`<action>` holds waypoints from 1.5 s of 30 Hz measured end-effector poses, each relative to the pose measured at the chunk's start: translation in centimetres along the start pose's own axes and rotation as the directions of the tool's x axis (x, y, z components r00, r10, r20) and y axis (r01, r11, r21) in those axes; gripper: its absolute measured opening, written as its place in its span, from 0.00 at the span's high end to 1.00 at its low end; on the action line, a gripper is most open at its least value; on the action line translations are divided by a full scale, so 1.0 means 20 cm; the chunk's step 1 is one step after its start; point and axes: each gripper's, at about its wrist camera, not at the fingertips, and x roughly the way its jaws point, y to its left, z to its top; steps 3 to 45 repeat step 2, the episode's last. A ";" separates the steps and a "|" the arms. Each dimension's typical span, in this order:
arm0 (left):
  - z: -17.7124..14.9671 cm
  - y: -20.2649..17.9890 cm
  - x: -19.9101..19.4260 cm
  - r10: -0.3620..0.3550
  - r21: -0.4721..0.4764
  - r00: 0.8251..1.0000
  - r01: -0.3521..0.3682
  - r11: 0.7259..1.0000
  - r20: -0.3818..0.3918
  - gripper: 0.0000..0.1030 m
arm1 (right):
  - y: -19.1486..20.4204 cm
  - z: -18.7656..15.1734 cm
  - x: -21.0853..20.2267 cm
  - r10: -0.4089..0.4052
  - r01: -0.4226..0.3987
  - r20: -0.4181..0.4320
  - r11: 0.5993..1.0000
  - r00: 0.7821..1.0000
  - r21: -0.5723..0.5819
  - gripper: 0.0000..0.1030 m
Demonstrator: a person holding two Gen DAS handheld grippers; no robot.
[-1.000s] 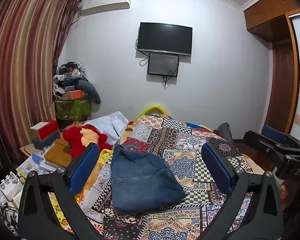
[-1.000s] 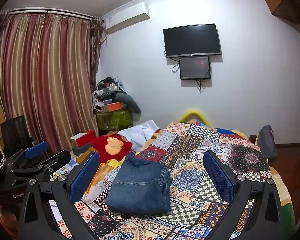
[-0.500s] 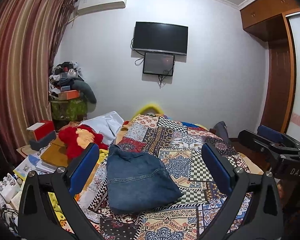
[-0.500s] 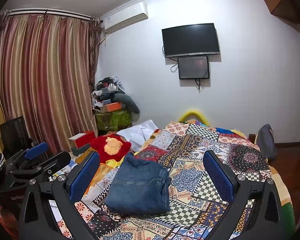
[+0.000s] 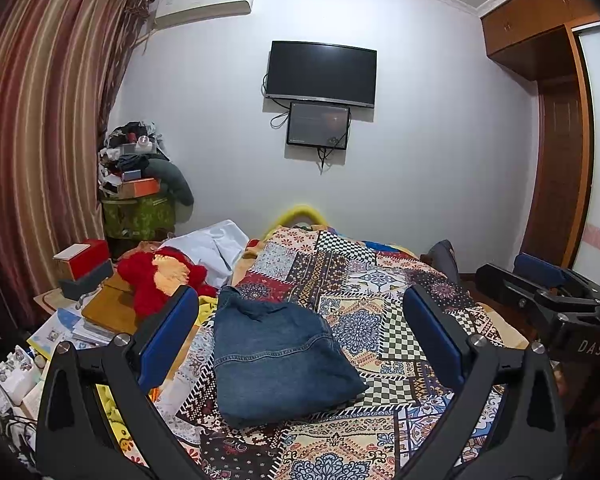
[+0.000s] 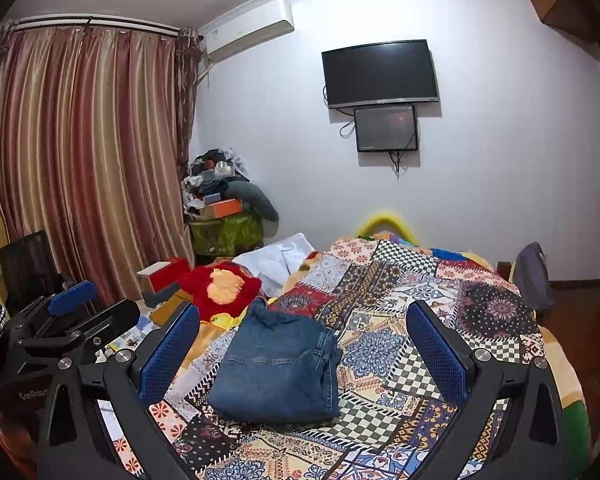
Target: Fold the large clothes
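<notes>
Folded jeans (image 5: 276,356) on quilt (image 5: 380,320)

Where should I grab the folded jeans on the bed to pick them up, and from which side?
Take the folded jeans by the stacked layers at their right edge, coming in from the right with the right gripper. The layers' edges show there, so open jaws can pinch the whole bundle. Both grippers, left gripper included, are open and empty above the patchwork quilt.

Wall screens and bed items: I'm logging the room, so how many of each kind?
Wall screens: 2, the television and the small monitor
Folded jeans: 1
Red plush toy: 1
Patchwork quilt: 1
Total: 5
</notes>
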 end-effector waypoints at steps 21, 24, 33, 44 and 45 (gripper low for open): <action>0.00 0.00 0.00 -0.001 -0.004 1.000 0.001 1.000 -0.003 0.00 | 0.00 0.00 0.00 0.001 -0.001 0.000 1.000 1.000 0.001 0.00; 0.00 0.00 0.00 -0.001 -0.004 1.000 0.001 1.000 -0.003 0.00 | 0.00 0.00 0.00 0.001 -0.001 0.000 1.000 1.000 0.001 0.00; 0.00 0.00 0.00 -0.001 -0.004 1.000 0.001 1.000 -0.003 0.00 | 0.00 0.00 0.00 0.001 -0.001 0.000 1.000 1.000 0.001 0.00; 0.00 0.00 0.00 -0.001 -0.004 1.000 0.001 1.000 -0.003 0.00 | 0.00 0.00 0.00 0.001 -0.001 0.000 1.000 1.000 0.001 0.00; 0.00 0.00 0.00 -0.001 -0.004 1.000 0.001 1.000 -0.003 0.00 | 0.00 0.00 0.00 0.001 -0.001 0.000 1.000 1.000 0.001 0.00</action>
